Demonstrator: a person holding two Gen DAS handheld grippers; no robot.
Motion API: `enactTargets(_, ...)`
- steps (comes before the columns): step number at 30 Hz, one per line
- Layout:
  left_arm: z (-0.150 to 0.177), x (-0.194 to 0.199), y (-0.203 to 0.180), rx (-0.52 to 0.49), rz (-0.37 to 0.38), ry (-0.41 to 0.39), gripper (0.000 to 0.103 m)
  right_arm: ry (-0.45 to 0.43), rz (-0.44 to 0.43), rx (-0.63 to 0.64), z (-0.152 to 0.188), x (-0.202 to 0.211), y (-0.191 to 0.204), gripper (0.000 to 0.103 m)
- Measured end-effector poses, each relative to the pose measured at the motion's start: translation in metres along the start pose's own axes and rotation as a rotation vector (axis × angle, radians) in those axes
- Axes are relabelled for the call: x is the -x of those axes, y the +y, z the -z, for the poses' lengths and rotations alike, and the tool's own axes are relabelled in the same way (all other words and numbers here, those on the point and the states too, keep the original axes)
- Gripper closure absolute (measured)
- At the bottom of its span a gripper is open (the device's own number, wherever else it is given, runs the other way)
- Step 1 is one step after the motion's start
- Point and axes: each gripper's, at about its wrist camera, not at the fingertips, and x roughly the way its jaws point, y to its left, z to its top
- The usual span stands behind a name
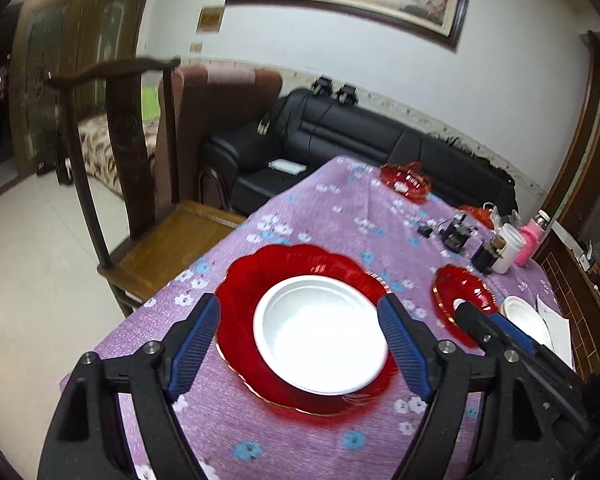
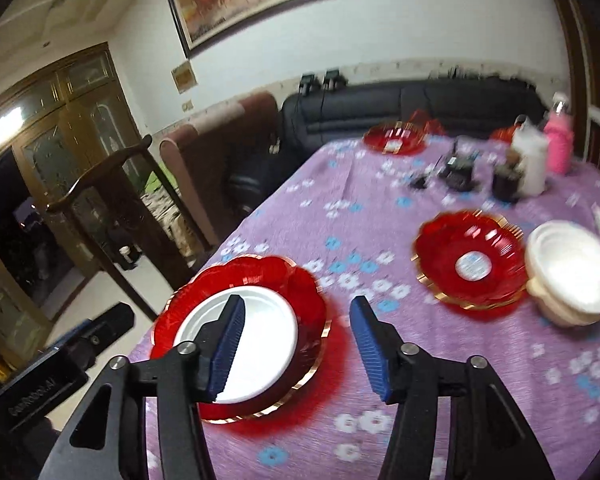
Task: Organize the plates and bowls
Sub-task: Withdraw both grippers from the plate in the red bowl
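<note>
- The left tongs (image 1: 300, 344), black arms with ribbed blue pads, fill the bottom of the left wrist view; their jaws stand wide apart and grasp nothing.
- Between and beyond those pads lies a white round bowl (image 1: 320, 336), sitting inside a large red scalloped glass plate with a gold rim (image 1: 240, 292), both resting on the table.
- The table (image 1: 332, 216) is covered in a purple cloth printed with white and blue flowers.
- The right tongs (image 2: 296, 344), of the same black and blue build, are also released, with bare cloth between the jaws; the left pad overlaps the white bowl in the picture, though contact cannot be told.
- In the right wrist view, the large red plate with its bowl sits near the table's left edge.
- A smaller red scalloped glass dish with a white label in its middle (image 2: 470, 260) lies well apart to the right.
- A stack of white bowls (image 2: 572, 272) stands just beside that dish, on its right.
- A third red glass dish (image 2: 394, 138) lies at the far end of the table.
- Near the far right stand a white cylindrical container (image 2: 532, 164) and a pink bottle (image 2: 559, 144), with small dark, blurred items beside them.
- A dark wooden chair (image 1: 140, 184) stands at the table's left side, and a black leather sofa (image 1: 340, 136) runs along the wall behind.
</note>
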Motion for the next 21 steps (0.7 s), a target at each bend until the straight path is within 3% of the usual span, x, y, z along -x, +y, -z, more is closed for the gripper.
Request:
enactTargets(6,0.016,0.017,-0.038,-0.082,0.051,0.007,0.021,-0.104,0.135,0.048,0.007,0.036,-0.017,0.019)
enactTargets(11,0.03,0.026,-0.065,-0.144,0.103,0.049,0.021,-0.133,0.202,0.028,0.01,0.054,-0.047,0.018)
enactTargets(21,0.051,0.02,-0.103,-0.198,0.133,0.12,0.021,-0.067,0.18,-0.088,0.026,0.062,-0.102,0.018)
